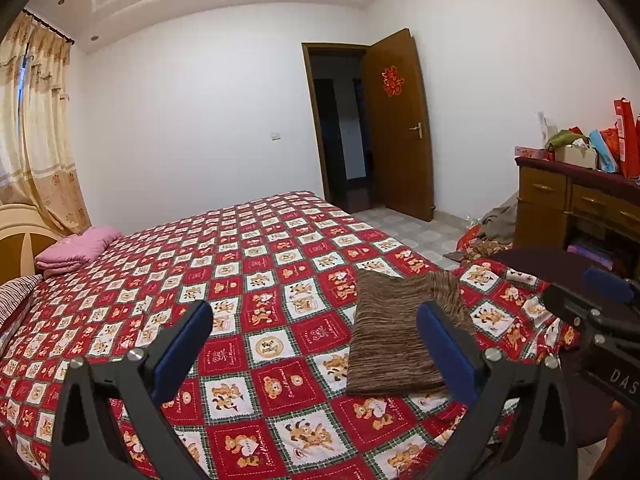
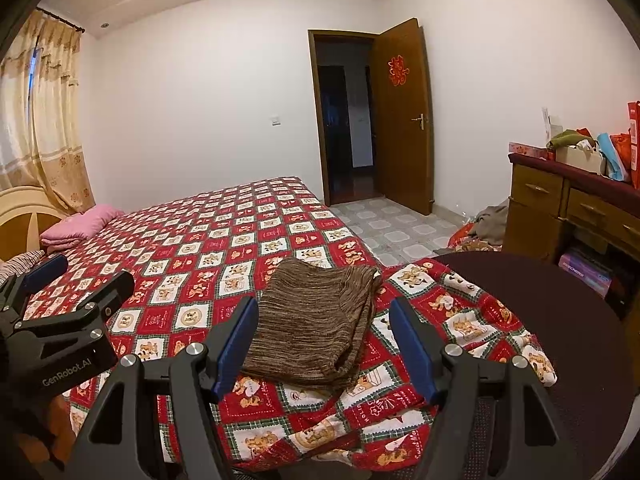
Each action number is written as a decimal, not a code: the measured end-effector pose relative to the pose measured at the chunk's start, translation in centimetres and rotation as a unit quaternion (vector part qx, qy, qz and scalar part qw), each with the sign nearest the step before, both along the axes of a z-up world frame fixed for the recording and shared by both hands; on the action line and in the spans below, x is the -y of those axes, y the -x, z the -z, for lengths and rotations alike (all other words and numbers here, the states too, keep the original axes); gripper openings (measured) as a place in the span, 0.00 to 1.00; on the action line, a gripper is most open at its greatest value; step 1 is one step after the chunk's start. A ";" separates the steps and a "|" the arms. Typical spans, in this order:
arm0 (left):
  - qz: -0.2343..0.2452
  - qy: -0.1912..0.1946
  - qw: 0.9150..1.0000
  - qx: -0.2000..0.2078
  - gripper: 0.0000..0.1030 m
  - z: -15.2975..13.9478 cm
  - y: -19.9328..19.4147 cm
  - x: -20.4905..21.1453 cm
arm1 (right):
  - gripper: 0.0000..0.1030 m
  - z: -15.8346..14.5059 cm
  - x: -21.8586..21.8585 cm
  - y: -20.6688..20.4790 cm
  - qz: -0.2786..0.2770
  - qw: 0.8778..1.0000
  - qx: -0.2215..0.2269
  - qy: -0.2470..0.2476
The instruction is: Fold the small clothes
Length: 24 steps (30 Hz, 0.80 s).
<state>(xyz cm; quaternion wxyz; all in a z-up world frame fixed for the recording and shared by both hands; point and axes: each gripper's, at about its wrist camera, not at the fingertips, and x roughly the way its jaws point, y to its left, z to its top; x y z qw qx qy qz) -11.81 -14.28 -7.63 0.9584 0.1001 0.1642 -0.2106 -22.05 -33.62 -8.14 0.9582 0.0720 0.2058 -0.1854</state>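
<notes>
A brown striped knit garment [image 1: 400, 332] [image 2: 316, 320] lies folded flat on the red bear-patterned quilt [image 1: 248, 280] [image 2: 208, 248], near the bed's near right corner. In the right wrist view my right gripper [image 2: 324, 304] is open, and the garment shows beyond and between its blue pads [image 2: 236, 344] with no contact. My left gripper [image 1: 314, 312] is open over bare quilt, to the left of the garment, with nothing between its fingers. Each gripper also shows in the other's view: the right gripper [image 1: 576, 288] at the right edge, the left gripper [image 2: 92, 270] at the left edge.
A pink folded blanket [image 1: 80, 248] and a striped pillow [image 1: 16, 296] lie by the headboard. A dark round surface [image 2: 540, 320] sits beside the bed corner. A wooden dresser [image 2: 560, 208] with clutter stands on the right. Clothes lie on the tiled floor [image 2: 400, 228] by the open door [image 2: 404, 120].
</notes>
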 end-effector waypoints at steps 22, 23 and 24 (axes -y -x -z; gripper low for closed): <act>-0.008 0.003 1.000 -0.006 1.00 0.1 -0.2 0.2 | 0.67 0.1 -0.1 -0.1 0.003 1.000 -0.003 -0.003; -0.008 0.003 1.000 -0.005 1.00 0.1 -0.2 0.2 | 0.67 0.1 -0.1 -0.1 0.004 1.000 -0.002 -0.002; -0.009 0.003 1.000 -0.004 1.00 0.2 -0.2 0.2 | 0.67 0.1 -0.1 0.0 0.004 1.000 -0.002 -0.002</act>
